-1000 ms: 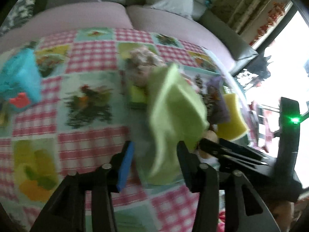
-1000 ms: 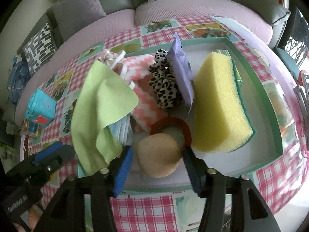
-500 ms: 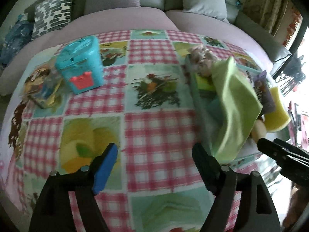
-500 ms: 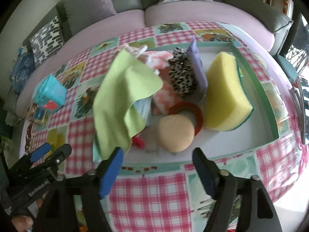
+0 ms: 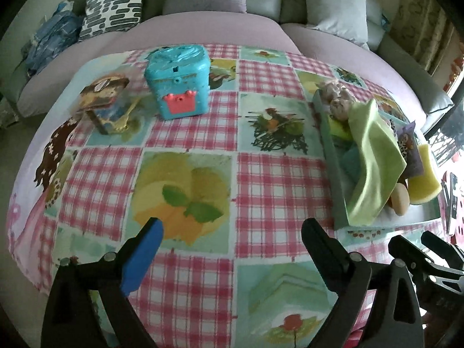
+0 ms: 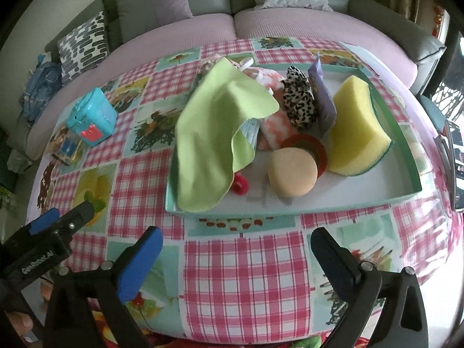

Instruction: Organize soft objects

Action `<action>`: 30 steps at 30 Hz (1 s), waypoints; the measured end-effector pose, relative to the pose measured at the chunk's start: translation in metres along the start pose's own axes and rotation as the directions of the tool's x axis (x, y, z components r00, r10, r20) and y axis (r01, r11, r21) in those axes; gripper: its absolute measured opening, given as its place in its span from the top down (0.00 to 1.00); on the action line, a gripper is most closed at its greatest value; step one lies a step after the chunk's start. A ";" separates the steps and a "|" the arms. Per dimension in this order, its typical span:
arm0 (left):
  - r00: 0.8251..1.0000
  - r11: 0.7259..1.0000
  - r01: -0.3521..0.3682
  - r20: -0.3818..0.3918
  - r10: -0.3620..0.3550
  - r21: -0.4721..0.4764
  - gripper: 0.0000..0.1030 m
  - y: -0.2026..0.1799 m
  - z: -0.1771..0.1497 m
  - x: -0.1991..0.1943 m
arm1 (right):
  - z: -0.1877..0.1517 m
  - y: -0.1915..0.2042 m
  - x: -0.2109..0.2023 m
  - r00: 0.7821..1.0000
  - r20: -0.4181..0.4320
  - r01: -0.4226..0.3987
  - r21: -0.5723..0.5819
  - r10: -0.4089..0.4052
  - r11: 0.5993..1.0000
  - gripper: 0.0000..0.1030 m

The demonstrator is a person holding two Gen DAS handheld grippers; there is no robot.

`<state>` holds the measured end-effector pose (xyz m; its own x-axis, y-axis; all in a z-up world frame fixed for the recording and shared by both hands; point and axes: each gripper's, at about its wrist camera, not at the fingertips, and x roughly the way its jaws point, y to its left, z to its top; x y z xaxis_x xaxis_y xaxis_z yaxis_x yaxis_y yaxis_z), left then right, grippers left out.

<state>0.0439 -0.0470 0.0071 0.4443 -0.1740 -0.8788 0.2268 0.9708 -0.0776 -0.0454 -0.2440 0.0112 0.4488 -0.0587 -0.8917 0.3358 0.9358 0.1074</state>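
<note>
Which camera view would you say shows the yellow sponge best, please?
The right wrist view: the yellow sponge stands there whole and unobstructed in the tray. The left wrist view shows only part of it at the right edge, behind the green cloth.

A shallow green-rimmed tray (image 6: 404,142) with a white floor holds the soft things. A lime-green cloth (image 6: 214,133) drapes loosely over its left side, one corner hanging onto the near-left rim. Just right of it lies a round tan puff (image 6: 291,172), resting against a red ring (image 6: 314,149). A yellow sponge (image 6: 356,127) with a green backing stands tilted on the right. Behind are a leopard-print scrunchie (image 6: 298,101), a pink-and-white cloth (image 6: 274,129) and an upright lilac pouch (image 6: 323,95). A small red item (image 6: 240,184) peeks from under the green cloth.
</note>
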 end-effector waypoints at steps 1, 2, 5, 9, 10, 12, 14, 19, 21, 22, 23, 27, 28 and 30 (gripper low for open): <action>1.000 1.000 -0.001 -0.007 0.001 0.005 0.07 0.000 -0.002 0.000 | -0.001 -0.001 0.000 1.000 0.000 0.003 0.001 -0.003 1.000 0.00; 1.000 1.000 0.000 -0.012 0.000 0.010 0.07 -0.001 -0.004 -0.001 | -0.002 -0.002 0.000 1.000 0.000 0.005 0.003 -0.005 1.000 0.00; 1.000 1.000 -0.013 -0.027 0.013 0.014 0.07 -0.002 -0.009 -0.001 | -0.005 -0.004 -0.001 1.000 0.004 0.014 0.005 -0.014 1.000 0.00; 0.998 0.999 -0.053 -0.024 0.053 0.003 0.07 0.000 -0.012 -0.004 | -0.009 -0.008 0.000 1.000 0.006 0.019 0.008 -0.019 1.000 0.00; 0.998 0.998 -0.065 -0.024 0.065 0.002 0.07 0.000 -0.013 -0.005 | -0.010 -0.009 0.000 1.000 0.008 0.019 0.010 -0.019 1.000 0.00; 0.997 0.997 -0.076 -0.029 0.076 0.007 0.07 0.000 -0.014 -0.005 | -0.012 -0.011 0.000 1.000 0.011 0.017 0.017 -0.018 1.000 0.00; 0.995 0.996 -0.091 -0.036 0.091 0.016 0.07 -0.002 -0.015 -0.004 | -0.013 -0.012 -0.001 1.000 0.015 0.014 0.022 -0.014 1.000 0.00; 0.989 0.989 -0.144 -0.023 0.145 0.042 0.07 -0.005 -0.017 -0.005 | -0.014 -0.013 -0.004 0.999 0.032 0.017 0.028 -0.018 0.999 0.00; 0.983 0.982 -0.183 -0.009 0.184 0.046 0.07 -0.005 -0.017 -0.008 | -0.014 -0.014 -0.003 0.999 0.033 0.018 0.032 -0.019 0.999 0.00; 0.980 0.979 -0.200 -0.001 0.201 0.047 0.07 -0.006 -0.017 -0.009 | -0.014 -0.014 -0.003 0.999 0.033 0.019 0.034 -0.020 0.999 0.00; 0.980 0.978 -0.201 0.003 0.201 0.049 0.07 -0.005 -0.017 -0.009 | -0.014 -0.015 -0.003 0.999 0.034 0.019 0.036 -0.020 0.999 0.00; 0.979 0.978 -0.202 0.008 0.202 0.049 0.07 -0.004 -0.017 -0.010 | -0.015 -0.016 -0.004 0.999 0.040 0.017 0.039 -0.018 0.999 0.00; 0.979 0.978 -0.202 0.008 0.201 0.049 0.07 -0.004 -0.017 -0.009 | -0.015 -0.015 -0.004 0.999 0.042 0.017 0.040 -0.019 0.999 0.00; 0.982 0.981 -0.188 0.010 0.188 0.049 0.07 -0.004 -0.017 -0.010 | -0.015 -0.016 -0.005 0.999 0.045 0.017 0.041 -0.019 0.999 0.00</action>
<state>0.0242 -0.0465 0.0080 0.4877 0.0100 -0.8729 0.1811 0.9770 0.1124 -0.0654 -0.2532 0.0071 0.4789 -0.0922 -0.8730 0.3774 0.9195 0.1099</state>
